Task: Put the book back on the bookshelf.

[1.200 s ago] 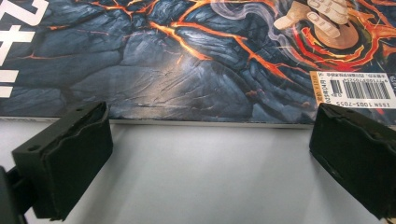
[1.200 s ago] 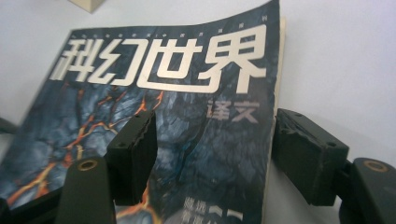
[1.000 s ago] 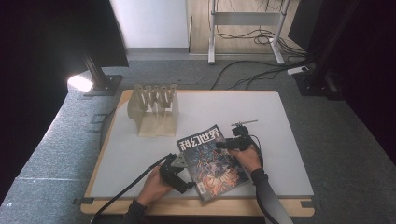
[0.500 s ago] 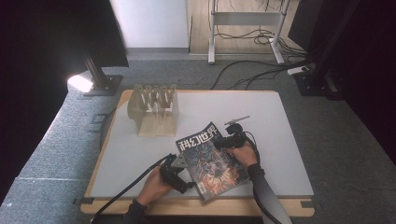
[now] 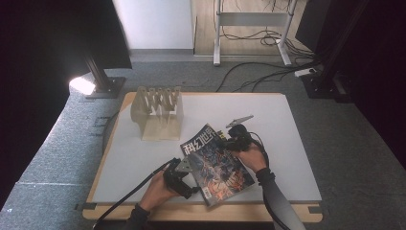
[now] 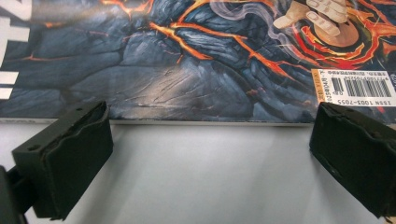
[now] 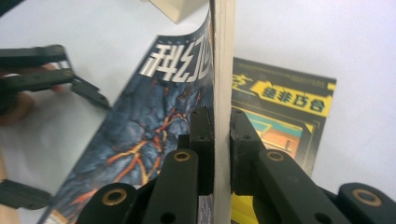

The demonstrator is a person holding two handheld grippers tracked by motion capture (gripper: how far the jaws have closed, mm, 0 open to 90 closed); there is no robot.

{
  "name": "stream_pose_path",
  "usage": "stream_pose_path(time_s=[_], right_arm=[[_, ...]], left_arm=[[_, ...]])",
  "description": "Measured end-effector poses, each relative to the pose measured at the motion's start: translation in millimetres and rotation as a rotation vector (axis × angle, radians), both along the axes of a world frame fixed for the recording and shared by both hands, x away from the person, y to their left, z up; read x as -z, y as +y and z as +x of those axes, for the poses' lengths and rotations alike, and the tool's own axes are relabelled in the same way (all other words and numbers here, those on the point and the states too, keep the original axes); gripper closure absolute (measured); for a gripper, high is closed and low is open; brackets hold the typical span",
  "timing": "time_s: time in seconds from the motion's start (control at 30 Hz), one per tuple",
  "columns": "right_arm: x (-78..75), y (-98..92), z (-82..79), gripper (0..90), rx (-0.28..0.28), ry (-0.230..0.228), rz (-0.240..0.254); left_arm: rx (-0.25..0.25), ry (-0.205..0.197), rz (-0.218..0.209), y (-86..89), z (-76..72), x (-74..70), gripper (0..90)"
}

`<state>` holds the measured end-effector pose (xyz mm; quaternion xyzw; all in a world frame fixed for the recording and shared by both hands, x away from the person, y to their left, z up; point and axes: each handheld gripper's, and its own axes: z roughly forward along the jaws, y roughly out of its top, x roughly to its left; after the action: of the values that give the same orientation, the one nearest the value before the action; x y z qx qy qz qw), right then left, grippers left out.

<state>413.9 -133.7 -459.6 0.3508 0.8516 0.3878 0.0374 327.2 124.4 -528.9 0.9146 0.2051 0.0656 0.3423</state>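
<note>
A magazine (image 5: 218,163) with a dark lava-pattern cover lies at the table's front middle. My right gripper (image 5: 233,140) is shut on its far right edge and holds that edge up; the right gripper view has the jaws (image 7: 222,135) clamped on the thick page block (image 7: 223,56). Under the raised edge lies a yellow-and-black cover (image 7: 280,116). My left gripper (image 5: 181,178) stands open at the magazine's near left edge. In the left gripper view the wide-apart jaws (image 6: 210,149) sit just short of the magazine's edge (image 6: 196,65), with bare table between them.
A wooden slotted rack (image 5: 158,112) stands at the back left of the white table (image 5: 139,153). A lamp base (image 5: 103,86) and cables lie on the floor beyond. Free table surface spreads left of the magazine and at the far right.
The right gripper has drawn slightly left and away with the magazine's edge, tilting that side up. The left gripper has stayed put, open.
</note>
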Motion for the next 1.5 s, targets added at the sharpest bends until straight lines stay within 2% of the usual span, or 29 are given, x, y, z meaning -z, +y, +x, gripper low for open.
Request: stream_pose_path(time_s=[0.07,0.1,0.2,0.37,0.4,0.6,0.67,0.77,0.87,0.97,1.07,1.17,1.27,1.33,1.43,1.5], right_arm=[[-8.0,1.7,-5.7,81.6,-0.012,-0.029,0.008],[-8.0,1.7,-5.7,81.6,-0.012,-0.029,0.008],[-15.5,2.2,-10.4,81.7,-0.016,-0.050,0.018],[-28.0,3.0,-16.8,81.7,-0.026,-0.077,0.037],[-33.6,4.0,-19.5,81.7,-0.034,-0.094,0.042],[-45.8,6.0,-25.6,81.7,-0.047,-0.123,0.051],[-50.7,5.8,-27.9,81.7,-0.052,-0.136,0.059],[-52.4,5.6,-28.7,81.7,-0.056,-0.139,0.065],[-54.5,4.7,-29.7,81.7,-0.058,-0.146,0.070],[-58.5,1.2,-30.0,81.6,-0.055,-0.155,0.082],[-60.6,-0.9,-30.0,81.6,-0.054,-0.160,0.091],[-63.8,-2.2,-30.3,81.4,-0.049,-0.171,0.098],[-66.3,-2.8,-30.3,81.3,-0.043,-0.181,0.108],[-67.4,-3.0,-30.0,81.3,-0.037,-0.186,0.104],[-67.7,-4.1,-29.6,81.1,-0.032,-0.190,0.099],[-66.3,-5.1,-29.3,81.2,-0.031,-0.191,0.104]], left_arm=[[-0.019,0.023,-0.002,2.3,1.7,-2.0,0.0],[-0.032,0.034,0.000,4.1,3.0,-3.2,0.0],[-0.073,0.039,0.010,11.7,8.2,-5.6,0.0],[-0.094,0.090,-0.061,18.8,18.8,-8.4,0.0],[-0.114,0.107,-0.083,20.8,24.4,-7.9,0.0],[-0.125,0.120,-0.119,22.6,37.1,-8.9,0.0],[-0.121,0.123,-0.162,21.6,43.2,-13.4,0.0],[-0.118,0.129,-0.184,21.3,46.2,-17.6,0.6],[-0.123,0.119,-0.177,20.8,48.9,-23.4,1.6],[-0.127,0.111,-0.206,22.6,48.6,-32.0,3.7],[-0.129,0.079,-0.209,24.0,47.9,-43.8,4.4],[-0.133,0.028,-0.201,23.0,46.3,-57.3,5.8],[-0.137,0.004,-0.242,22.8,46.7,-70.2,7.7],[-0.140,0.005,-0.260,20.8,48.3,-75.2,8.8],[-0.148,0.001,-0.222,14.5,52.0,-75.2,8.8],[-0.142,0.032,-0.244,12.7,55.7,-72.4,11.0]])
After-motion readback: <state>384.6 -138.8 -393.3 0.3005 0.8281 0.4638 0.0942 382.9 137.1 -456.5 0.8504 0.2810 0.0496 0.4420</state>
